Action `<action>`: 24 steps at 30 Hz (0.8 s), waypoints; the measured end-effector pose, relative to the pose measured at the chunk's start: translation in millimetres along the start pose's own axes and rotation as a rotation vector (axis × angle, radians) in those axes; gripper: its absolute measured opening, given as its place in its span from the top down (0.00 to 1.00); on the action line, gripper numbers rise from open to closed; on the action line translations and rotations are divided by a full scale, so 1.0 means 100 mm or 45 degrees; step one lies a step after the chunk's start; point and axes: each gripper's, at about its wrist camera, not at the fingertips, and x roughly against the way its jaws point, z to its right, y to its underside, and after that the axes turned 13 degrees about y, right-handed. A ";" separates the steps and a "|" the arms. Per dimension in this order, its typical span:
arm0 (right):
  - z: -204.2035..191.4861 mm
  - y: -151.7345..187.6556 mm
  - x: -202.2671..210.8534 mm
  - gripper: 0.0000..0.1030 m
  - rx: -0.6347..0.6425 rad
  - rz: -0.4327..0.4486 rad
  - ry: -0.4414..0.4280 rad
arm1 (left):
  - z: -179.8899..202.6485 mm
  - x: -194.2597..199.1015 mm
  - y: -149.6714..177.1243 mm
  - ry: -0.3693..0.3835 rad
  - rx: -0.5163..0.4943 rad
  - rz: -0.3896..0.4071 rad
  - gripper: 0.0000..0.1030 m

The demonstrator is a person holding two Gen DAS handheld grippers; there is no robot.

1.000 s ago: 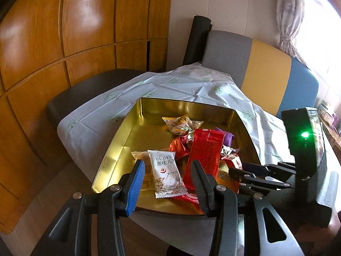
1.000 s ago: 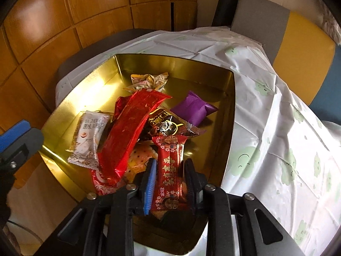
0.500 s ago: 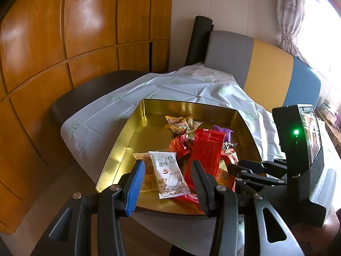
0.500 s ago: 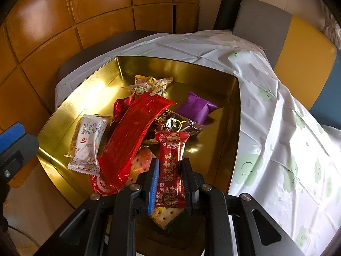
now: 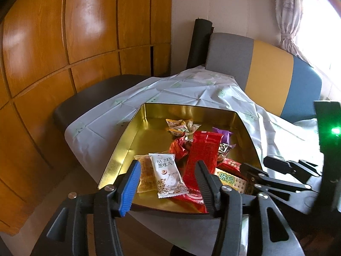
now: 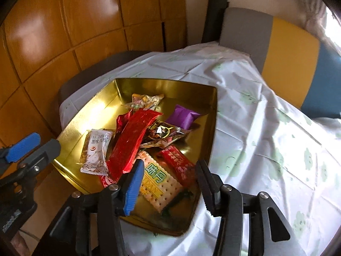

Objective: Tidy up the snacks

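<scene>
Gold tin (image 6: 213, 115) on the tablecloth (image 6: 266, 138), snacks piled inside; left gripper (image 5: 168, 183) and right gripper (image 6: 168, 183) at its near rim, jaws opening, nothing gripped; red packet (image 6: 181, 166) lies in the tin

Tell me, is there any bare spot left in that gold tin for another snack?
Yes. The gold tin has bare floor along its far wall, beyond the purple packet, and in its left part, beside the white packet. The near middle is crowded: the long red wrapper, cracker pack and others overlap there.
</scene>
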 end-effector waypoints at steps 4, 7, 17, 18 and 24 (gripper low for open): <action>0.10 0.12 0.16 0.39 -0.036 0.038 0.048 | 0.07 0.05 0.02 0.016 -0.014 0.011 0.40; 0.15 0.23 0.29 0.33 -0.056 0.065 0.099 | 0.11 0.07 0.03 0.021 -0.011 0.000 0.32; 0.25 0.36 0.50 0.25 -0.104 0.128 0.148 | 0.22 0.23 0.08 -0.037 -0.022 0.098 0.31; 0.25 0.37 0.51 0.25 -0.109 0.131 0.148 | 0.22 0.24 0.08 -0.046 -0.021 0.106 0.31; 0.26 0.37 0.55 0.23 -0.123 0.144 0.150 | 0.22 0.30 0.08 -0.060 -0.021 0.145 0.31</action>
